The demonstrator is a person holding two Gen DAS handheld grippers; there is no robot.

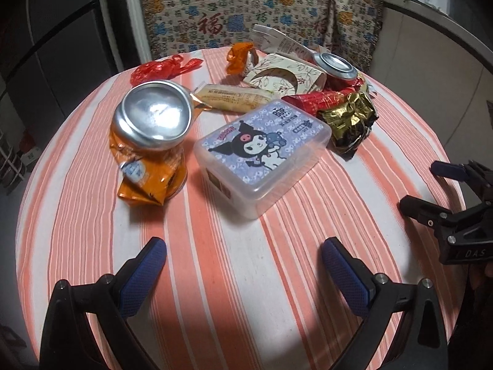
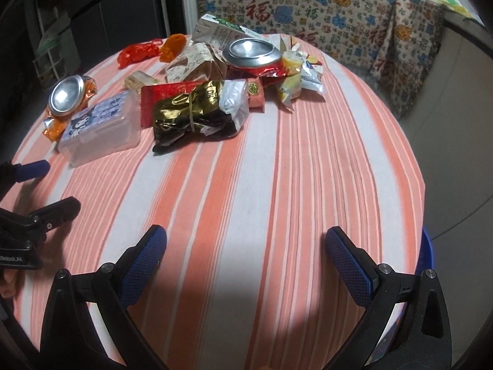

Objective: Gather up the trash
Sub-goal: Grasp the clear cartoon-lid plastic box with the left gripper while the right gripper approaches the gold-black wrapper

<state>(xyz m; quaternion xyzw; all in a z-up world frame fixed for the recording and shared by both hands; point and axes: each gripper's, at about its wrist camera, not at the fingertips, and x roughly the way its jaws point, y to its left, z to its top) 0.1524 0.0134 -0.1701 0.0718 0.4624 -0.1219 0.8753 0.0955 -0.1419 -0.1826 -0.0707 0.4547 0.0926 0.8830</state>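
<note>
Nearest the left wrist camera, the left tongs [image 1: 243,265] hang spread wide over a bare stretch of the round surface [image 1: 246,277], which wears a cloth of orange and white stripes; nothing sits between their blue pads. The right tongs [image 2: 246,262] are likewise gaping and empty above bare cloth, and each camera catches the other tool at its frame edge, again with its fingers apart. The trash lies in a loose heap on the far half of the surface, well apart from both tools. Just beyond the left tongs stands a crushed orange can [image 1: 149,141], its silver base tilted up, with a clear plastic box [image 1: 262,154] bearing a cartoon sticker close beside it. Behind the box lie a beige snack wrapper [image 1: 234,97] and a red foil packet [image 1: 320,100]; to the right is a crumpled gold-and-black bag [image 1: 351,123]. Farther back come a floral paper carton [image 1: 283,75], a second crushed can [image 1: 336,67] with a red body, an orange plastic scrap [image 1: 238,57], a red plastic scrap [image 1: 163,67] and a flattened drink carton [image 1: 277,41]. The right wrist view alone shows a silver pouch [image 2: 234,98] tucked against the gold-and-black bag, a small pink packet [image 2: 255,92] touching it, and white-and-yellow wrappers [image 2: 299,77] to the right of the red can, as well as a blue rim [image 2: 428,252] past the surface's near right edge. Beyond the surface hangs a patterned cloth [image 1: 246,9] printed with red characters.
</note>
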